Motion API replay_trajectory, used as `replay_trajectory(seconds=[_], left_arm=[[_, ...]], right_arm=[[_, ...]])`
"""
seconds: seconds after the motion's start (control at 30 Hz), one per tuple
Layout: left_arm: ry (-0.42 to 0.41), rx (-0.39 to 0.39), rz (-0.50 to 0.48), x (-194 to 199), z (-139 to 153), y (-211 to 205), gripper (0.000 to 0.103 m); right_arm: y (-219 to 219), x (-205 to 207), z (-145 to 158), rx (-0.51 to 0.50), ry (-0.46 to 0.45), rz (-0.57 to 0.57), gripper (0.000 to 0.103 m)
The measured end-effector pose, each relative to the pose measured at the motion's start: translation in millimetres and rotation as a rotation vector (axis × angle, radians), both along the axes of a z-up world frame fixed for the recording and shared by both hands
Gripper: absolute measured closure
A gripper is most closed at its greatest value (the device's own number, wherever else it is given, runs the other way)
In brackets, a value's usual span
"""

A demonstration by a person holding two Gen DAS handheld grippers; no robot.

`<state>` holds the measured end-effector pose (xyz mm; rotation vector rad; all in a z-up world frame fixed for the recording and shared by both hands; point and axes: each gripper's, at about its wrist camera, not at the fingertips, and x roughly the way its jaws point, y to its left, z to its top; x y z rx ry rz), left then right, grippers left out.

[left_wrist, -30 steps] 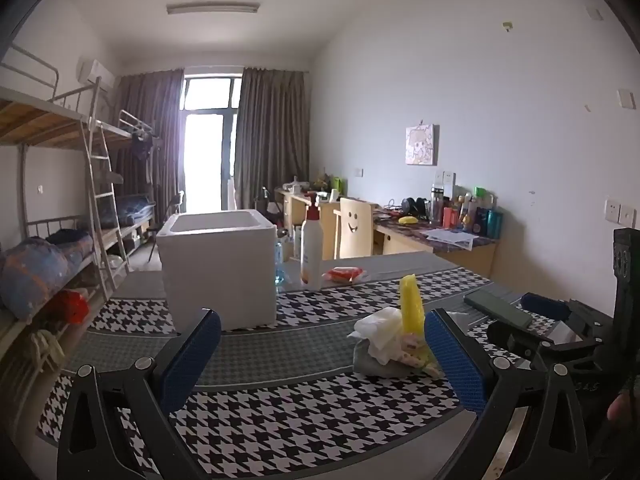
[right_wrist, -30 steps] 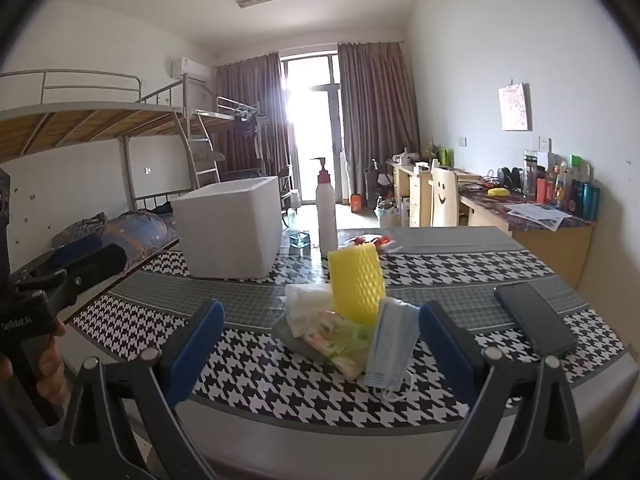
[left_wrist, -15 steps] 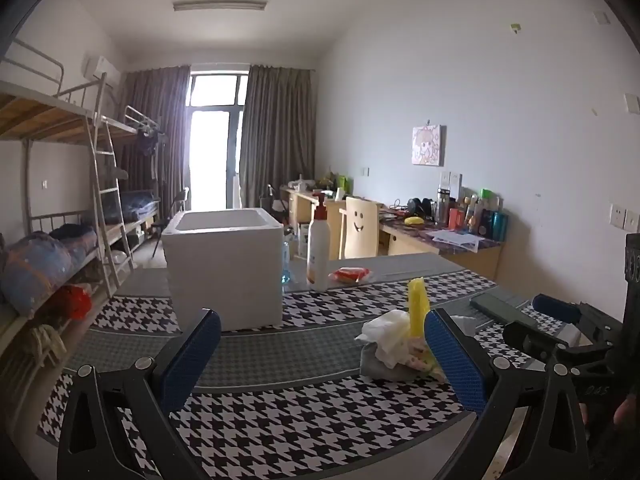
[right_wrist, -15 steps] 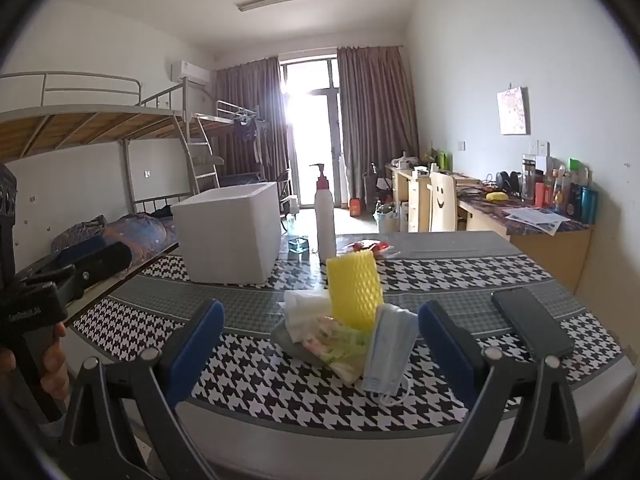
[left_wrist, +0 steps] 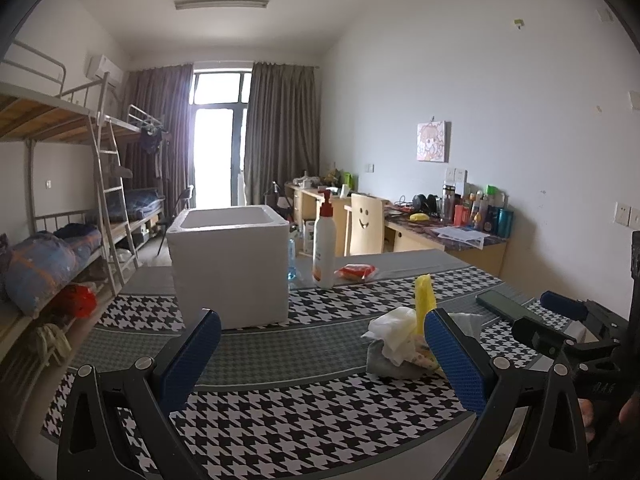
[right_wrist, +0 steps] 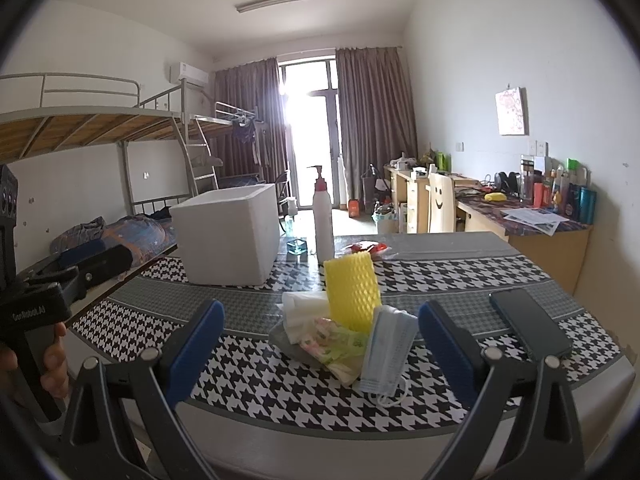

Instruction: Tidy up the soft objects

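A heap of soft things lies on the houndstooth tablecloth (right_wrist: 460, 276): a yellow foam net (right_wrist: 352, 290) standing upright, a blue face mask (right_wrist: 386, 354), white tissue (right_wrist: 302, 308), a floral wipe pack (right_wrist: 338, 344) and a grey cloth (right_wrist: 284, 342). In the left wrist view the same heap (left_wrist: 400, 344) sits to the right, partly behind my right finger pad. A white foam box (left_wrist: 230, 268) stands open-topped at the back left. My left gripper (left_wrist: 324, 356) is open and empty, short of the box. My right gripper (right_wrist: 320, 348) is open, framing the heap from the near side.
A pump bottle (right_wrist: 323, 216) and a red packet (right_wrist: 368, 248) stand behind the heap. A dark phone (right_wrist: 530, 326) lies at the right. A small glass (right_wrist: 297, 246) sits by the box. Bunk beds (left_wrist: 60, 184) line the left wall, desks (right_wrist: 540, 220) the right.
Both grippers have drifted slightly back and up, so the heap and box look a little farther off. Both stay open; nothing on the table has moved.
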<state>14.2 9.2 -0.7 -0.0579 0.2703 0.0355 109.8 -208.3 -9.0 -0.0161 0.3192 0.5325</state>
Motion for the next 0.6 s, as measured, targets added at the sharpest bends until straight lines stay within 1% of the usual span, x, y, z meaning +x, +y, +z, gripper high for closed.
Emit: replay_trajectory(seconds=[0.13, 0.33, 0.6], left_arm=[[0.010, -0.005, 0.000, 1.3, -1.6, 0.7, 0.001], [0.021, 0.011, 0.001, 3.3, -2.1, -1.9, 0.001], [0.033, 0.006, -0.018, 6.6, -1.7, -2.5, 0.001]], right_arm=[[1.0, 0.5, -0.9, -0.004, 0.001, -0.001, 0.004], [1.7, 1.3, -1.7, -0.008, 0.001, 0.001, 0.004], [1.8, 1.4, -3.2, -0.008, 0.001, -0.005, 0.004]])
